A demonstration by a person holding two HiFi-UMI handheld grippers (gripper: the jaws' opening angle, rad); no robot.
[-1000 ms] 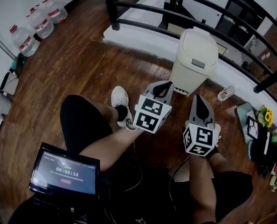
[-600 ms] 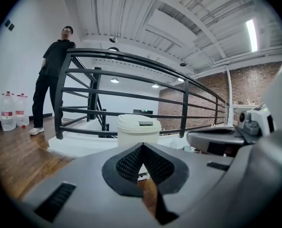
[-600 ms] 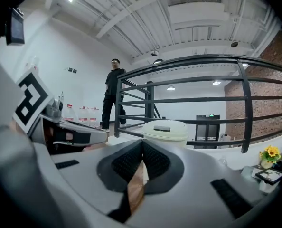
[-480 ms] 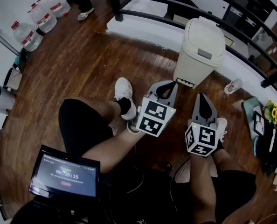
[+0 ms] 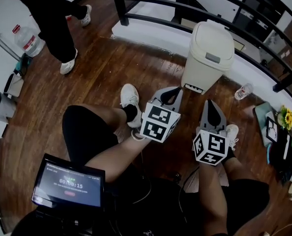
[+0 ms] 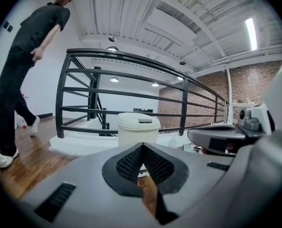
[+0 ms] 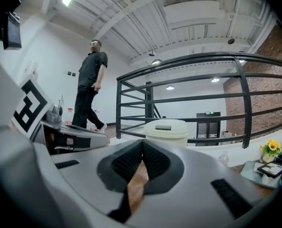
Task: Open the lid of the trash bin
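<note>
The wooden floor (image 5: pixel 102 68) runs out to a black railing (image 5: pixel 156 4). The cream trash bin (image 5: pixel 207 55) stands at its far edge, against the white ledge under the rails. Its lid (image 5: pixel 214 42) is down, with what looks like a grey push plate on the front.

The main change over the last second is a bystander (image 5: pixel 50 21) who has walked in at the far left, well apart from the bin. The 2 tools have barely shifted. The left hand-held gripper (image 5: pixel 174 93) and the right hand-held gripper (image 5: pixel 211 111) still hover over the seated person's knees, short of the bin. Each has its jaws pressed together on nothing.

So the task looks unstarted: the reach to the lid is still to come, and the passer-by is no obstacle.
</note>
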